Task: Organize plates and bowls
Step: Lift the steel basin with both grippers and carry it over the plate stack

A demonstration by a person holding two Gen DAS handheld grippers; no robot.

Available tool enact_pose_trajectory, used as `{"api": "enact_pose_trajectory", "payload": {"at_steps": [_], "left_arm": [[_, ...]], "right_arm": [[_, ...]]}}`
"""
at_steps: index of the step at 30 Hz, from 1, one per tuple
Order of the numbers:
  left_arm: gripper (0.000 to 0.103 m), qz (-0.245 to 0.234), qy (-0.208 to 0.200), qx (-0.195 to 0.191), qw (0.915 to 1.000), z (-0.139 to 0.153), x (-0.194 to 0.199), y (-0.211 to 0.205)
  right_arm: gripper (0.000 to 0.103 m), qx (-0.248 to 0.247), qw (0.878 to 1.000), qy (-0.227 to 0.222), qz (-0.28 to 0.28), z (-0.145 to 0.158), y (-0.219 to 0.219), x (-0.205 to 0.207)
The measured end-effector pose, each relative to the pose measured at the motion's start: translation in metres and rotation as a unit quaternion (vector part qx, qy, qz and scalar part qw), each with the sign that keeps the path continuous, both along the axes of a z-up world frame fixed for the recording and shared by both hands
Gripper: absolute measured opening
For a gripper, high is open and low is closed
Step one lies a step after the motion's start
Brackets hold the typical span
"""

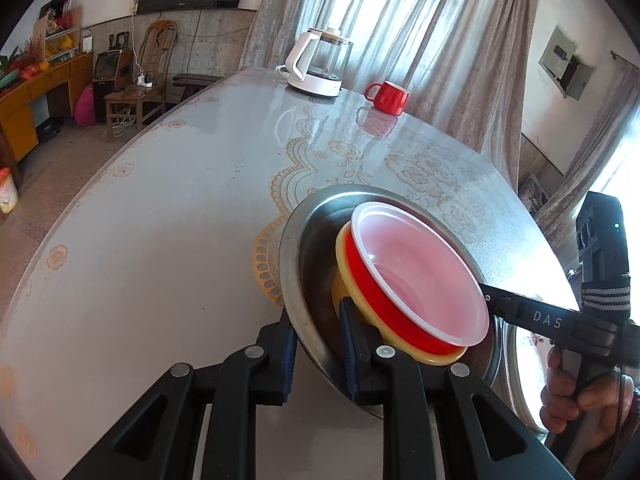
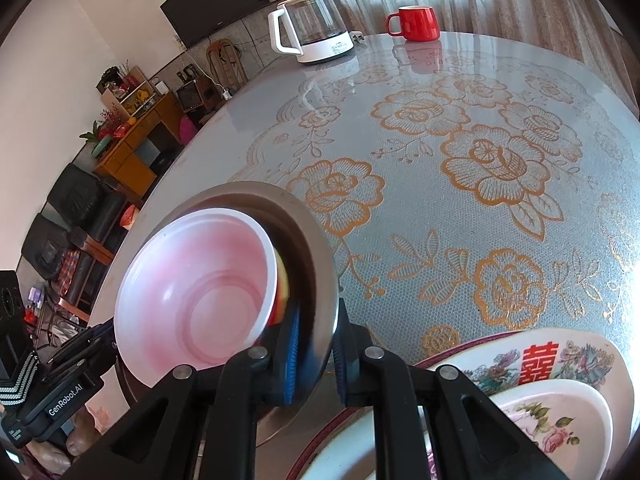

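A steel bowl (image 1: 298, 240) (image 2: 316, 236) holds a yellow bowl (image 1: 342, 250) (image 2: 282, 280), and inside that sits a red bowl with a white inside (image 1: 416, 256) (image 2: 200, 280). My left gripper (image 1: 318, 354) is shut on the steel bowl's near rim. My right gripper (image 2: 316, 356) is shut on the opposite rim, and in the left wrist view it (image 1: 486, 299) reaches in from the right. The left gripper (image 2: 106, 338) shows at the lower left of the right wrist view. The stack is tilted between both grippers, over the table's near side.
A grey flower-patterned table (image 1: 160, 220) (image 2: 440, 128) carries a white kettle (image 1: 316, 64) (image 2: 312, 28) and a red mug (image 1: 388, 98) (image 2: 418, 24) at its far edge. Stacked decorated plates (image 2: 560, 360) (image 1: 520, 368) lie just right of the steel bowl. A hand (image 1: 572, 396) grips the right handle.
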State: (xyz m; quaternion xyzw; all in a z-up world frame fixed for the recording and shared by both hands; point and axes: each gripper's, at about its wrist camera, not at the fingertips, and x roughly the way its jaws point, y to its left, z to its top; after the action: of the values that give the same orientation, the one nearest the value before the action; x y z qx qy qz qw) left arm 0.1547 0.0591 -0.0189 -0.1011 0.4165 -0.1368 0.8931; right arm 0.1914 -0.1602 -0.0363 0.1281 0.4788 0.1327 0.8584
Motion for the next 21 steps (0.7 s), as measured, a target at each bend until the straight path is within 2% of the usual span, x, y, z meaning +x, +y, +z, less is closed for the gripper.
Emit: {"api": "enact_pose_trajectory", "payload": {"at_steps": [5, 12, 21], "left_arm": [[0.020, 0.001, -0.016, 0.005, 0.9999, 0.007, -0.010, 0.001], [0.020, 0.008, -0.018, -0.002, 0.9998, 0.010, -0.020, 0.003], [0.020, -0.002, -0.035, -0.004, 0.9994, 0.021, -0.033, 0.000]], "right_arm": [[0.014, 0.005, 1.000, -0.006, 0.005, 0.000, 0.004, -0.007], [0.014, 0.010, 1.000, -0.015, 0.005, 0.005, 0.006, -0.019], [0.013, 0.018, 0.999, -0.031, -0.001, 0.015, -0.005, -0.034]]}}
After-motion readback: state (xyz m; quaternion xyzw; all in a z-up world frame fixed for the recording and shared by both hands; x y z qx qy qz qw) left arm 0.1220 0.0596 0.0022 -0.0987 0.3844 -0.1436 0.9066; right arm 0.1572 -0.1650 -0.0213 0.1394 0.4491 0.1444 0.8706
